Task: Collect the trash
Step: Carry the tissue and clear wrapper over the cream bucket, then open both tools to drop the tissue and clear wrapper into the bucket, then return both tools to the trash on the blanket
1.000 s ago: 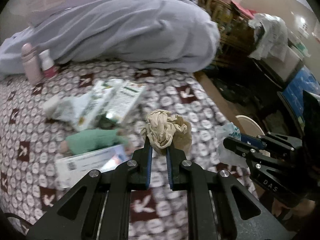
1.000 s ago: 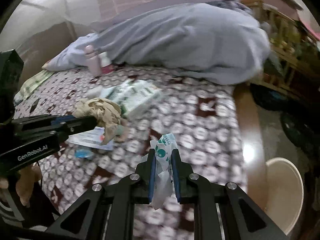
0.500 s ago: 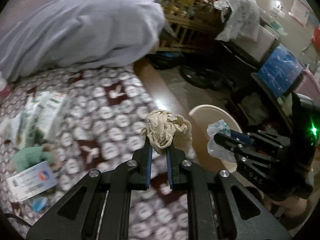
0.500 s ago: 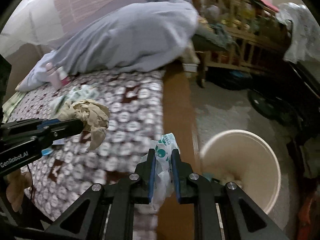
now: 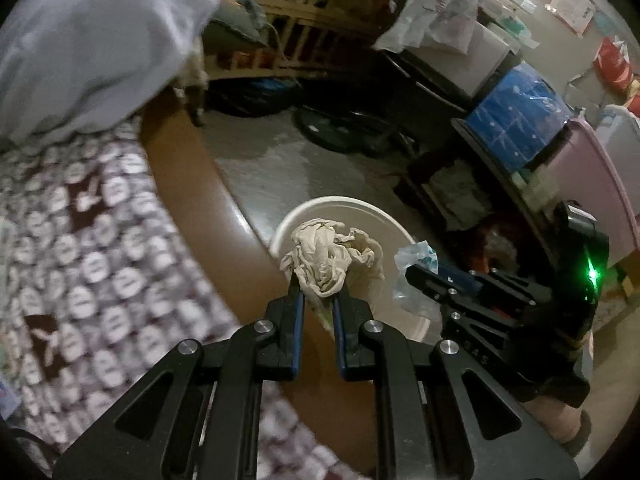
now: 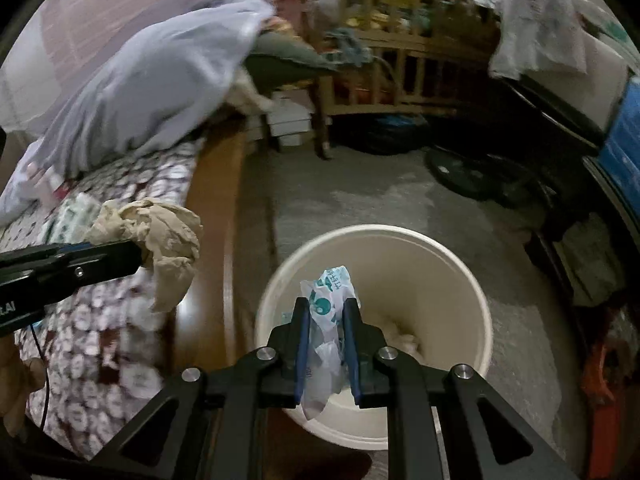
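Observation:
My left gripper is shut on a crumpled beige paper wad, held near the bed's edge at the left rim of a cream round bin on the floor. In the right wrist view the wad hangs left of the bin, over the bed's wooden edge. My right gripper is shut on a white and teal plastic wrapper, held over the bin's opening. The right gripper with the wrapper shows to the right in the left wrist view. Some pale trash lies in the bin's bottom.
The bed with a patterned brown cover and a wooden side rail lies left. A grey-blue blanket is heaped at its head. More trash lies on the cover. A wooden crib, dark furniture and a blue box border the floor.
Both grippers swung right, from over the bed to the bin beside it, each still holding its piece. The right one now hangs over the bin's opening.

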`<state>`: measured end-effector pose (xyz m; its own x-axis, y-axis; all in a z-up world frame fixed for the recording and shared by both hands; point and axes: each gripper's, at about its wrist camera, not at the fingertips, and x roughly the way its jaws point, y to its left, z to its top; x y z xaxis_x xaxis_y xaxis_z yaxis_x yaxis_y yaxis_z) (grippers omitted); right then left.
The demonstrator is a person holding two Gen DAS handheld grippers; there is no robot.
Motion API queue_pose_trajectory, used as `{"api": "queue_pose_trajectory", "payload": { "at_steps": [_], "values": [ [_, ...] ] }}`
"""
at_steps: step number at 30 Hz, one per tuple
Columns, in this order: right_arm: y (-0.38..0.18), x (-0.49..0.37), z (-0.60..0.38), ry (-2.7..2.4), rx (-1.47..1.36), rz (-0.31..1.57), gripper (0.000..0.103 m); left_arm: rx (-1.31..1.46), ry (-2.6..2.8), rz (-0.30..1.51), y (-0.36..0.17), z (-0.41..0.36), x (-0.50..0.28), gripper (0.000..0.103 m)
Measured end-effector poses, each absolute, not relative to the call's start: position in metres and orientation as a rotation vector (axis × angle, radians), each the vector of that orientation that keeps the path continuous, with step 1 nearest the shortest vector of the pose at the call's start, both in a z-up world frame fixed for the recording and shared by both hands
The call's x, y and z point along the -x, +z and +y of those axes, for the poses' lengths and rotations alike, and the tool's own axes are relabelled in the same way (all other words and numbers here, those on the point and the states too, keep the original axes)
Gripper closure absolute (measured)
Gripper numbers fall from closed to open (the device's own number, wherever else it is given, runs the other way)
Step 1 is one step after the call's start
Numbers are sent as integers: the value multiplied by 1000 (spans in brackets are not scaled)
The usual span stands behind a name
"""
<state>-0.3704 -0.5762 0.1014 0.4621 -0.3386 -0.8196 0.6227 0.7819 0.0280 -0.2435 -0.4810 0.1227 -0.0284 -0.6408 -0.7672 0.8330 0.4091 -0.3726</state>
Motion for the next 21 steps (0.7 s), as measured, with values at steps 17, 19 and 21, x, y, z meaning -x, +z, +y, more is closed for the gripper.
{"api": "queue_pose_trajectory", "payload": {
  "at_steps": [17,19,21],
  "values": [
    [83,381,-599,-670,-431,919,50,-227,-1106,1096,107,-479,240,47],
    [81,378,-595,-660,-432,927,50,-243,-1075,1093,106,-475,237,47],
    [81,373,-591,-649,-428,937,50,-257,-1045,1085,104,-467,234,47]
  ]
}}
